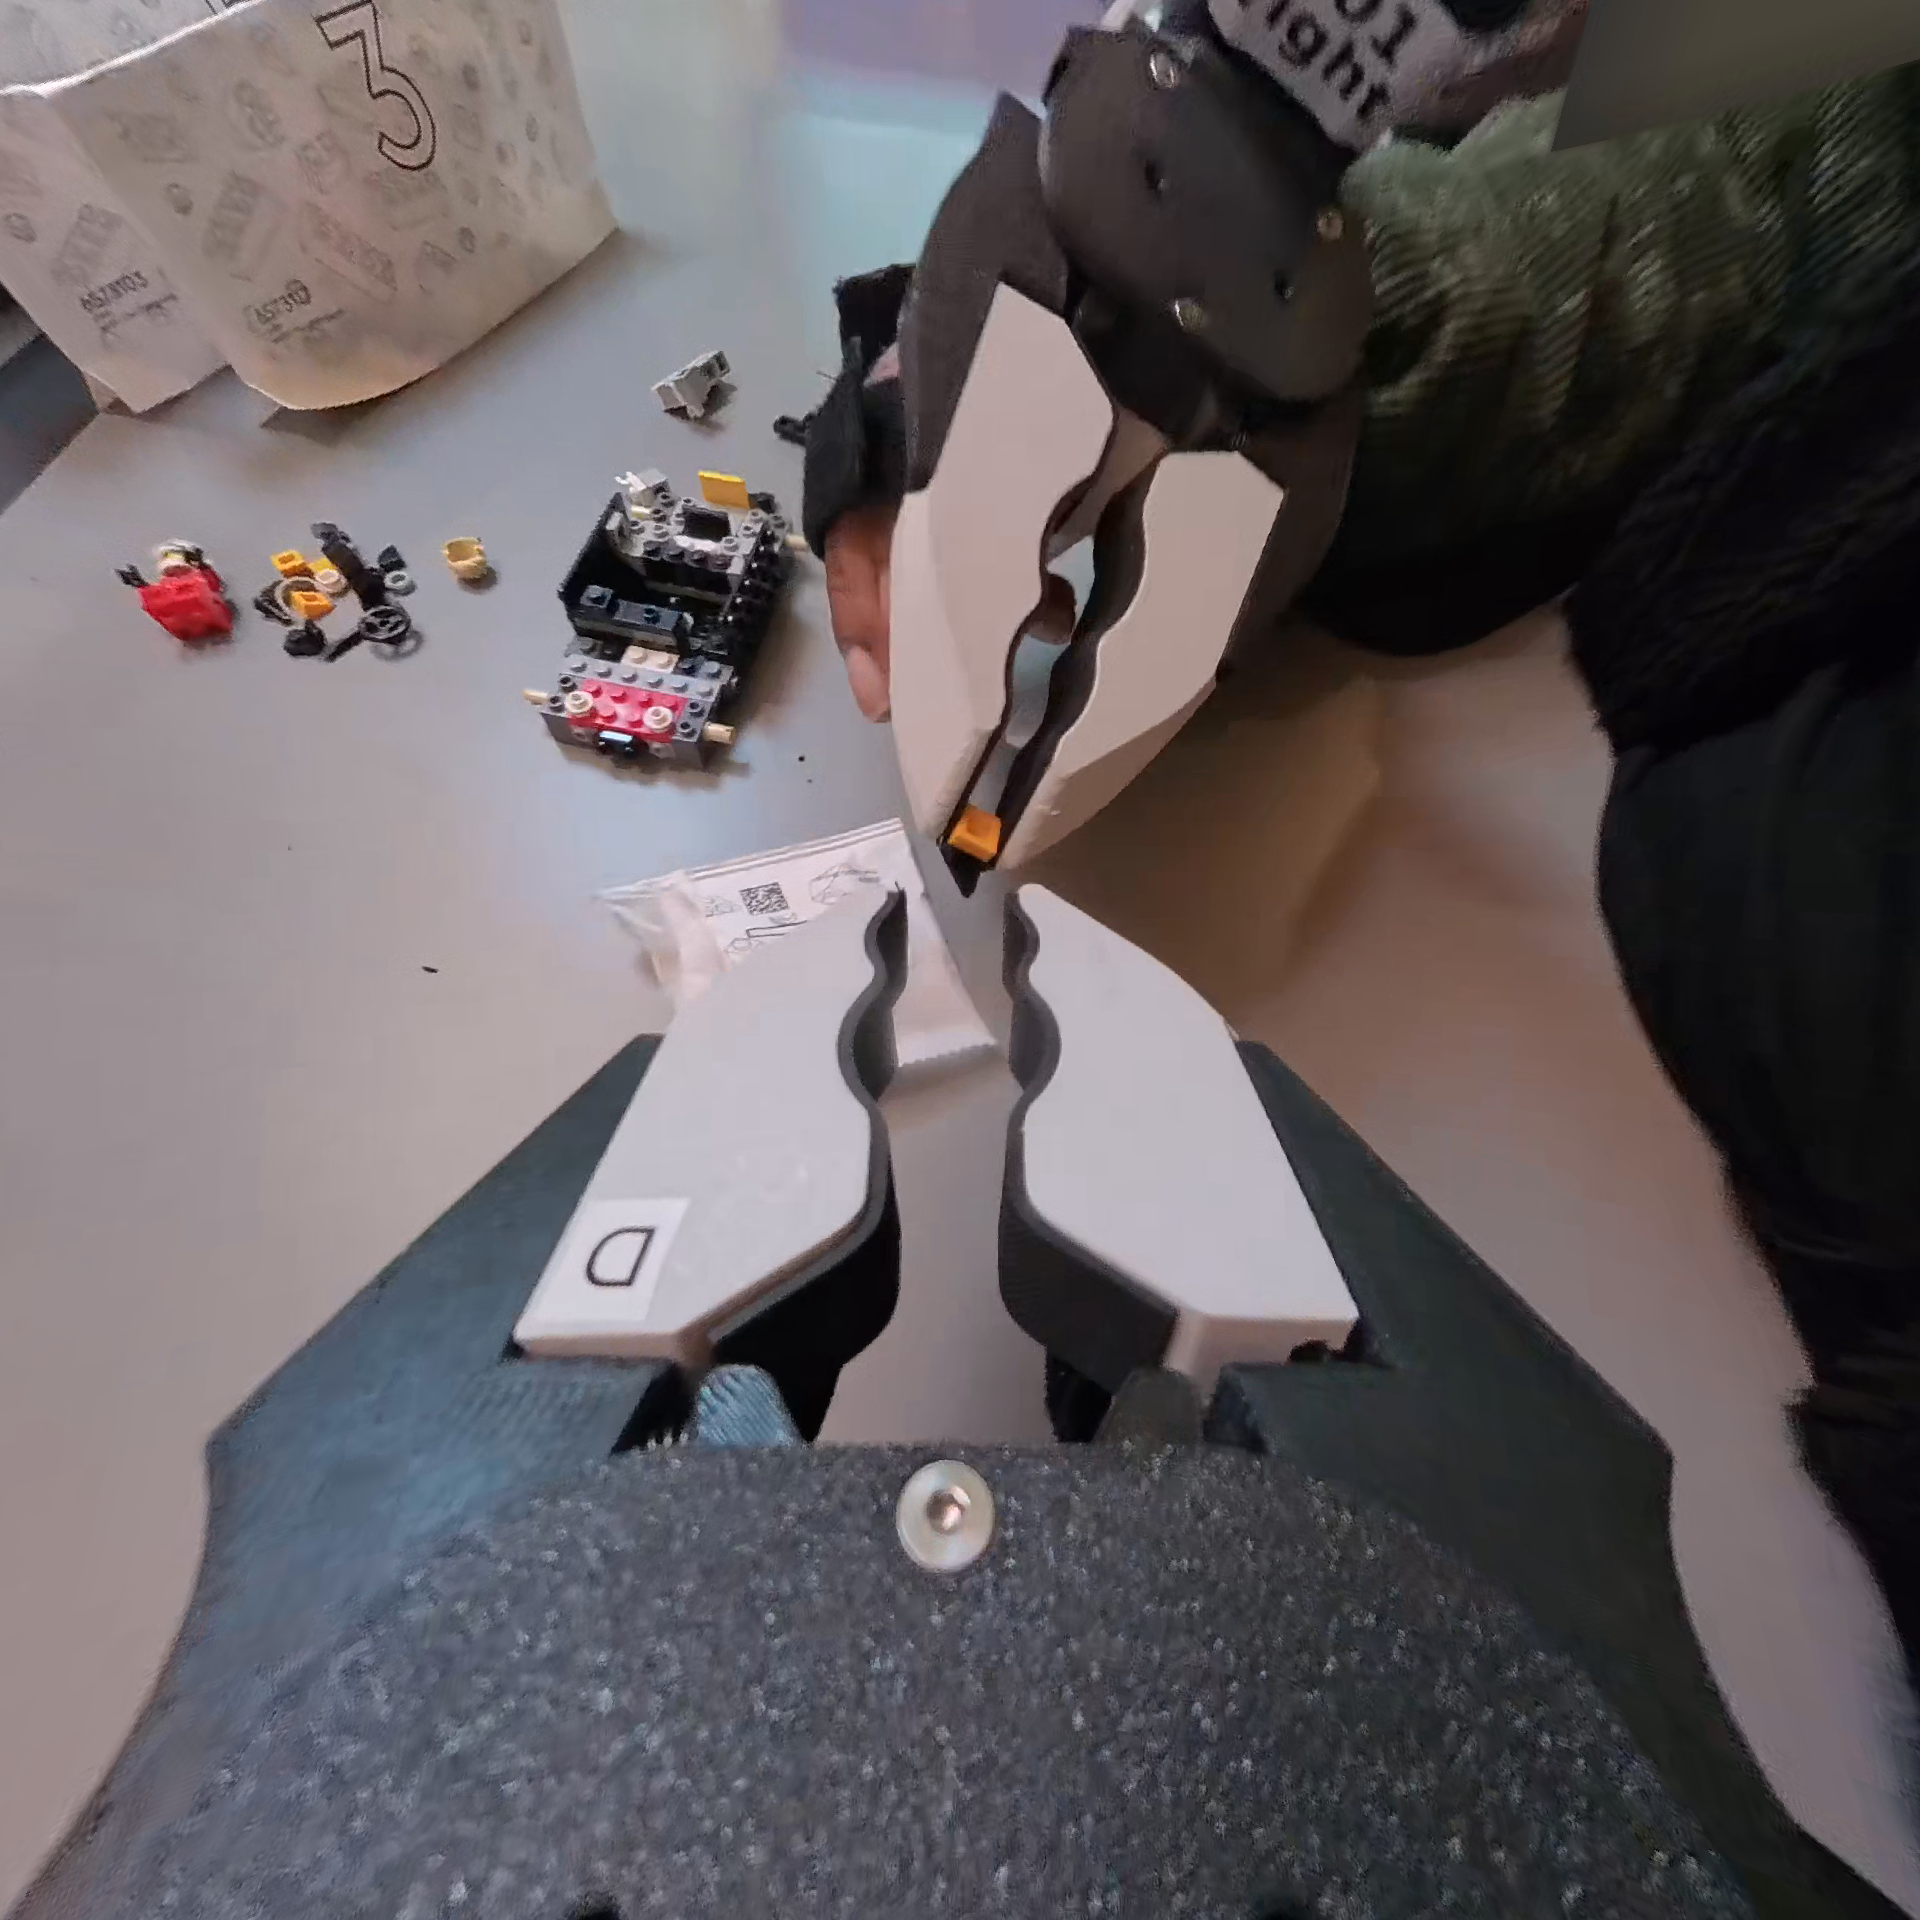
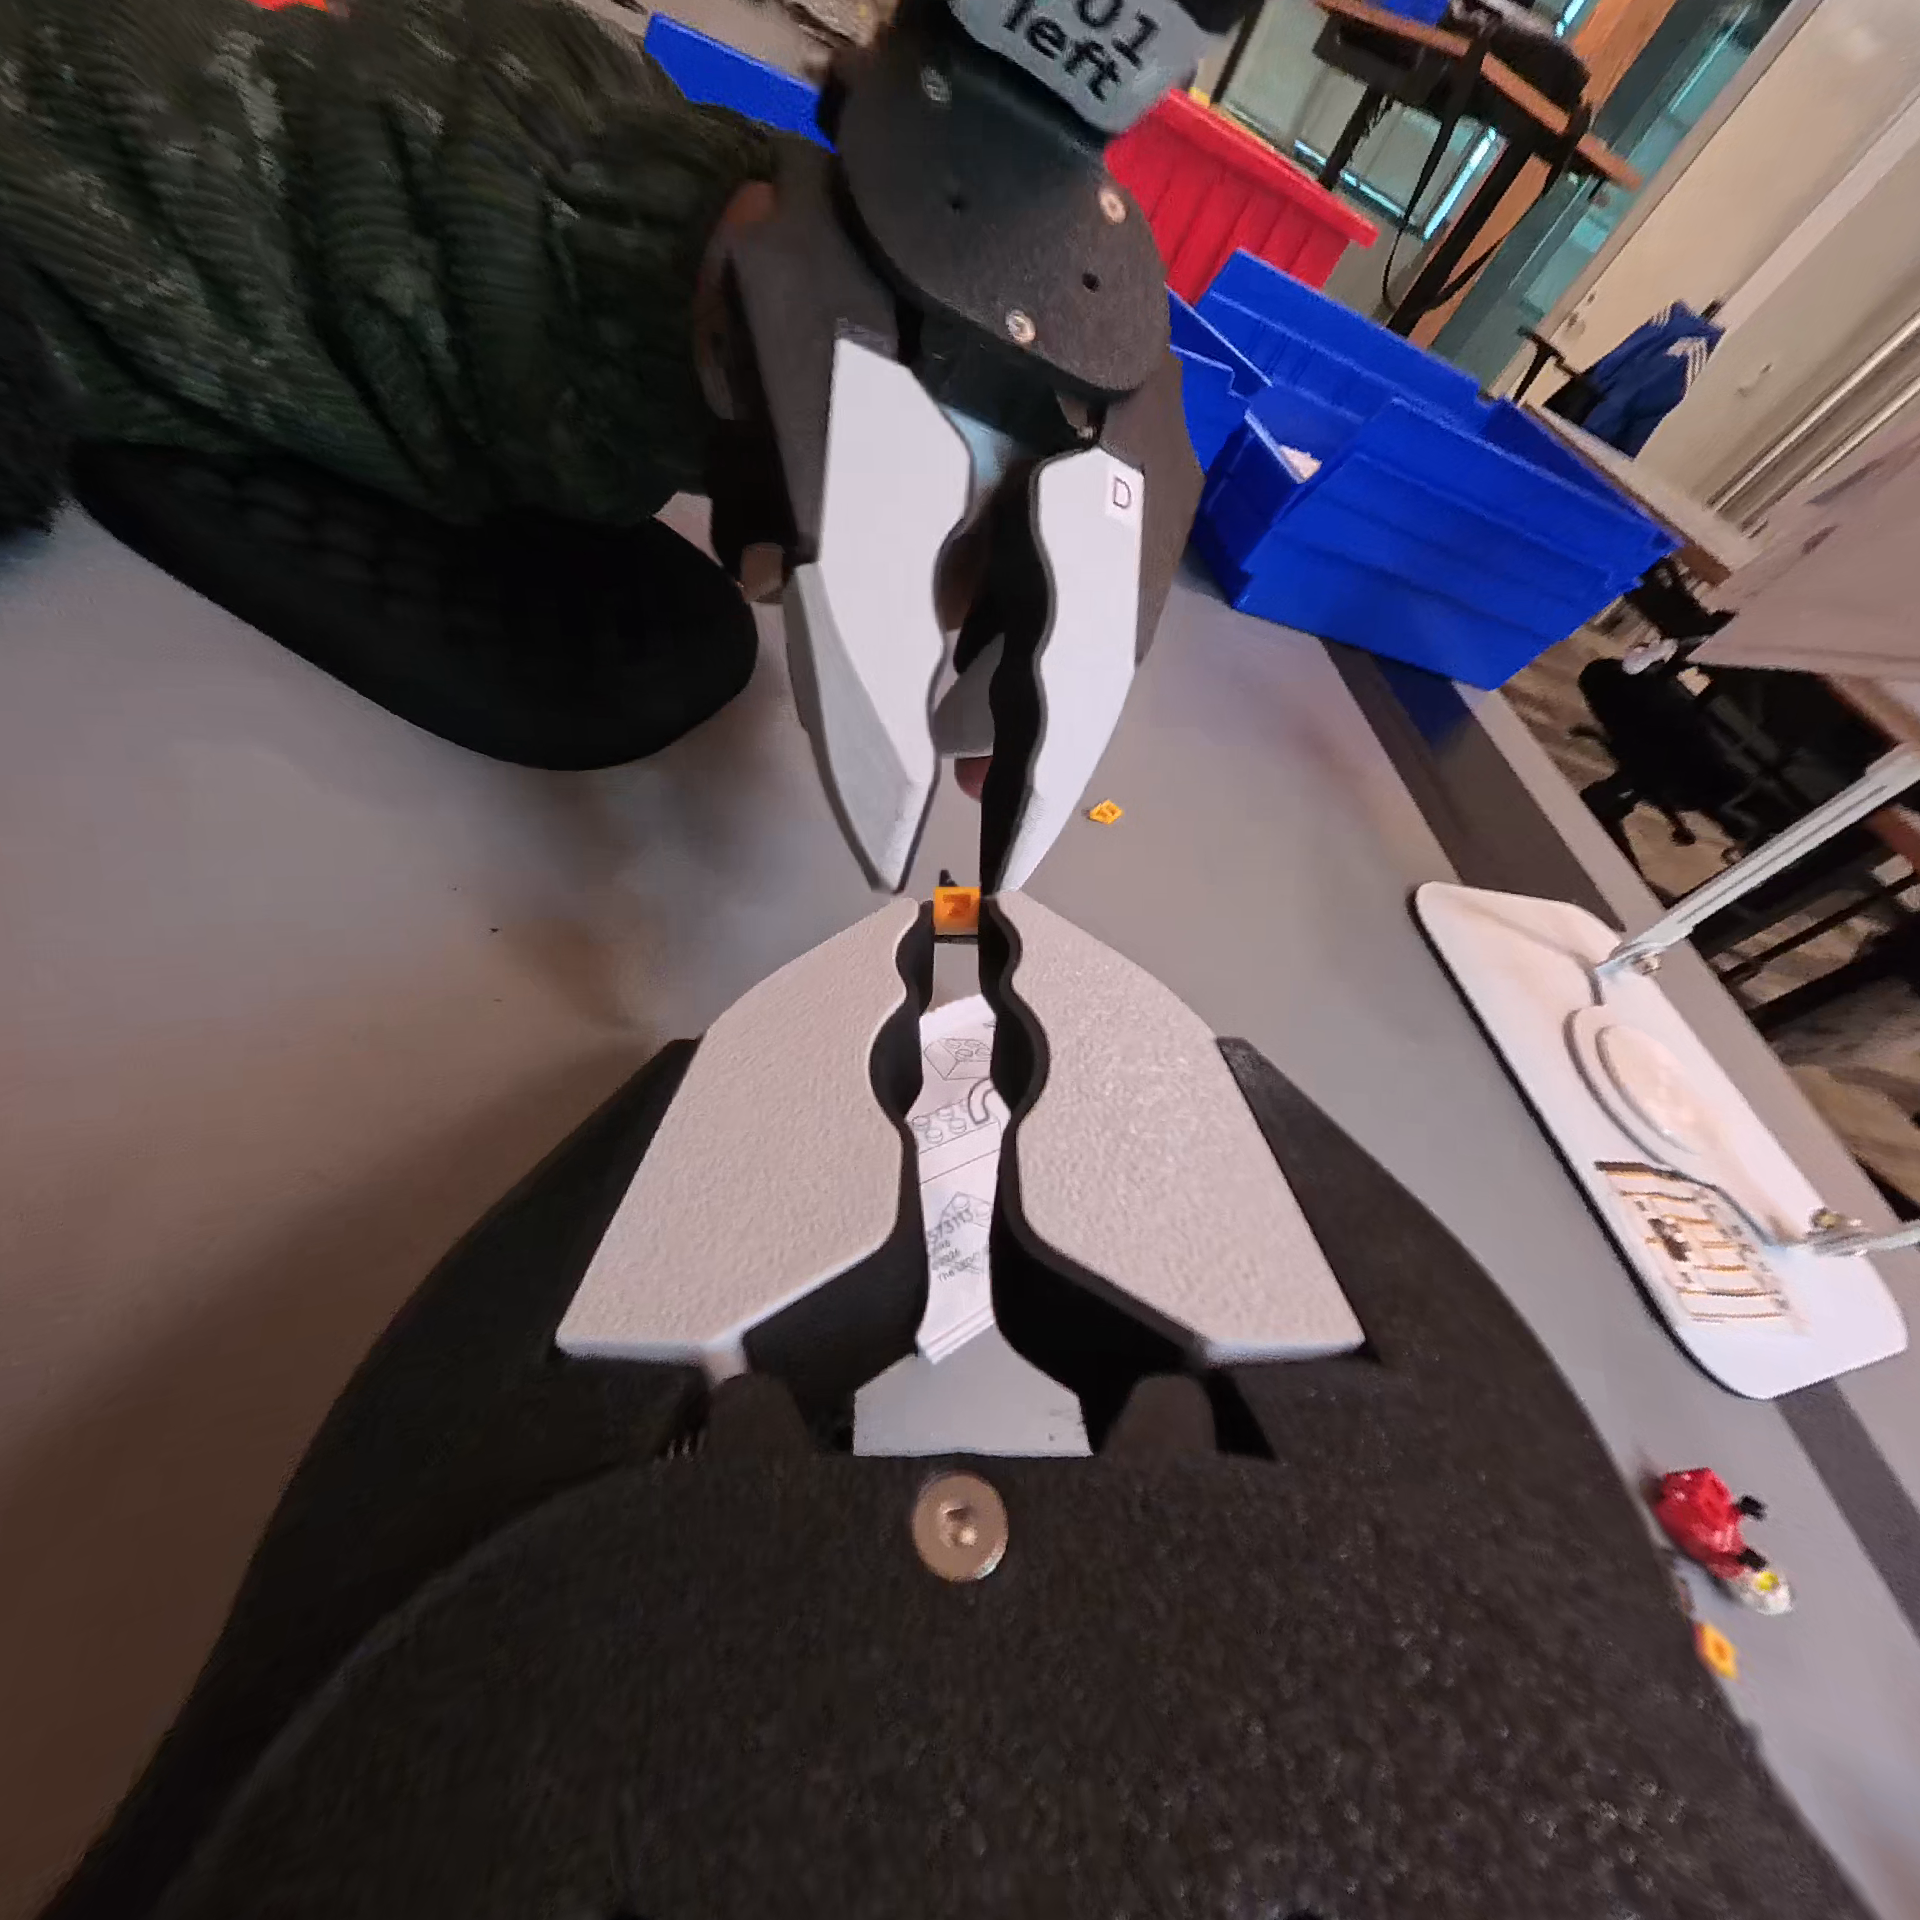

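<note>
Grey and matte, the tabletop [image 1: 260,1039] carries a scatter of toy building pieces, with stacked blue plastic bins [image 2: 1434,520] along its far edge and a white tray [image 2: 1507,997] off to one side.

Above a crumpled white printed paper bag [image 1: 748,914], the two handheld tools meet tip to tip. The right gripper [image 2: 957,914] is clamped on a small orange square brick [image 2: 956,906], which sits at the very ends of its white fingers [image 2: 790,1091], both dark pads pressing its sides; a thin black piece shows under the brick. The left gripper [image 1: 954,914] has its jaws apart with nothing between them, its tips just beside the brick but not closed on it.

Farther off on the table stand a partly built black and grey brick model with a red plate at its front [image 1: 665,623], a small red piece [image 1: 185,603], a cluster of loose black and orange parts [image 1: 332,597], a tan cup-shaped piece [image 1: 468,556] and a loose grey piece [image 1: 694,387]. Tall white printed paper bags [image 1: 312,187] stand behind them. Another small orange piece [image 2: 1105,812] lies on the table beyond the tips.

As it stands, this looks like a mid-air meeting over the brick: one tool holding, the other open beside it. Any grip by the open tool would need careful alignment, since the brick is tiny and held only at the fingertips.
</note>
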`<state>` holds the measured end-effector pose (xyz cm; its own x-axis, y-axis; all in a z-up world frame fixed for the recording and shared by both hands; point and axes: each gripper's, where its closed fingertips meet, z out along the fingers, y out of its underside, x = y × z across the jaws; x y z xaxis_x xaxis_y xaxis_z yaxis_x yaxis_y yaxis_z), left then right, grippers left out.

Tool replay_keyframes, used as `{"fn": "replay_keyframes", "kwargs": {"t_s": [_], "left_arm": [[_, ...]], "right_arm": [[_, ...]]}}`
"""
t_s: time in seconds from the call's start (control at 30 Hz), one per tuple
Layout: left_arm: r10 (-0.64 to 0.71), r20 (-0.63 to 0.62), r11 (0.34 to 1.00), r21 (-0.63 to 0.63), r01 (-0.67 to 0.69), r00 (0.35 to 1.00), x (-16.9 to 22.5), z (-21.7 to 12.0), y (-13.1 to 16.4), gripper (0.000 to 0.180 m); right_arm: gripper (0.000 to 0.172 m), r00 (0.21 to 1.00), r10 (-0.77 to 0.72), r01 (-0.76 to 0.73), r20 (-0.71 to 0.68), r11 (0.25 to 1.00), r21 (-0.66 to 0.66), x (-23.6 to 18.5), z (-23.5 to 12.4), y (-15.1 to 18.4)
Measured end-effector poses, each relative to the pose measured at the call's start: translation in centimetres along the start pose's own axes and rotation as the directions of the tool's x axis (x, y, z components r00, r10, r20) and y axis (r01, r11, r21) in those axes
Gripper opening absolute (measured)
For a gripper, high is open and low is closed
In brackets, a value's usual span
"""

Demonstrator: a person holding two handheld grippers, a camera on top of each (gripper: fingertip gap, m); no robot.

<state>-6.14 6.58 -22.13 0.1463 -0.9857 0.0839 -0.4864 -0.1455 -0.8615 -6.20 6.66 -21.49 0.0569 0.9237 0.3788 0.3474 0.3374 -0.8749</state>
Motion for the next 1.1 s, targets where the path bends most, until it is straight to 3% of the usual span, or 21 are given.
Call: {"fn": "replay_keyframes", "kwargs": {"t_s": [0.23, 0.47, 0.77, 1.1], "left_arm": [[-0.182, -0.209, 0.981, 0.025, 0.191, 0.961, 1.7, -0.1, -0.1, 0.003], [-0.284, -0.323, 0.949, 0.038, 0.312, 0.903, 2.3, -0.3, -0.5, 0.008], [-0.327, -0.337, 0.935, 0.020, 0.354, 0.883, 2.2, -0.2, -0.3, 0.003], [-0.473, -0.254, 0.877, -0.040, 0.480, 0.844, 0.8, 0.5, 0.5, 0.003]], "right_arm": [[0.008, 0.997, -0.071, 0.070, 0.040, 0.997, 0.035, -1.1, -0.1, -0.7], [0.008, 0.984, -0.178, 0.177, 0.027, 0.984, 0.038, -1.6, -0.2, -1.1], [0.008, 0.951, -0.309, 0.309, -0.019, 0.951, -0.016, -1.7, -0.1, -0.8], [0.008, 0.898, -0.432, 0.417, -0.087, 0.897, -0.143, -0.9, 0.4, 0.4]]}}
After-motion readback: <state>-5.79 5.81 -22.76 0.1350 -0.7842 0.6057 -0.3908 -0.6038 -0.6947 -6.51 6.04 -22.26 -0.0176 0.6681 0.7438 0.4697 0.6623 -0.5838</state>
